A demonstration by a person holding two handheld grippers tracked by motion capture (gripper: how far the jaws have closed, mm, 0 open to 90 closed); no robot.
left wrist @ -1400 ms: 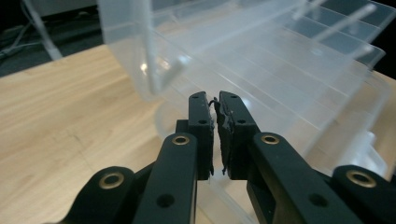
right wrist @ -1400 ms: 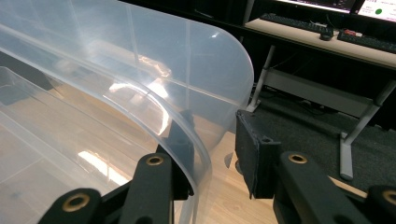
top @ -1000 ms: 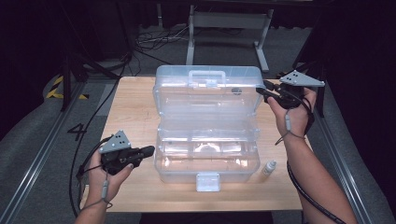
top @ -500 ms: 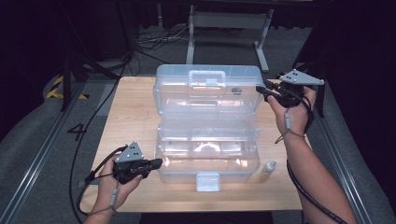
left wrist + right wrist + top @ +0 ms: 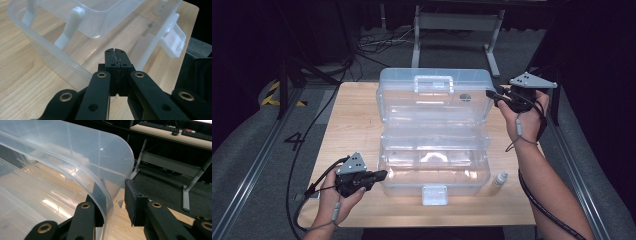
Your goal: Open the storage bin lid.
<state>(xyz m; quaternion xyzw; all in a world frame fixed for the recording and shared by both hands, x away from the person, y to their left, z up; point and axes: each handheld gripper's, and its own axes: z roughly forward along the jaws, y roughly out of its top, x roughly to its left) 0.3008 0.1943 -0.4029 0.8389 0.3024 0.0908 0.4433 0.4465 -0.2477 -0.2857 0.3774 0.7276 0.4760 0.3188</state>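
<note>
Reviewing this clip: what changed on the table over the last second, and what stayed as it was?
The left gripper came toward the near edge of the table and now sits, fingers shut on nothing, beside the near-left corner of the clear plastic box. The right gripper kept its place at the open lid, one finger on each side of the lid's edge, closing a little; contact is unclear. Box, lid and the small bottle stayed put.

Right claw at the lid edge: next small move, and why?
Probably close the right claw onto the lid edge. Its jaws straddle the rim with a gap on the outer side, so no grip yet. The left claw, shut, rests against the box base.
</note>
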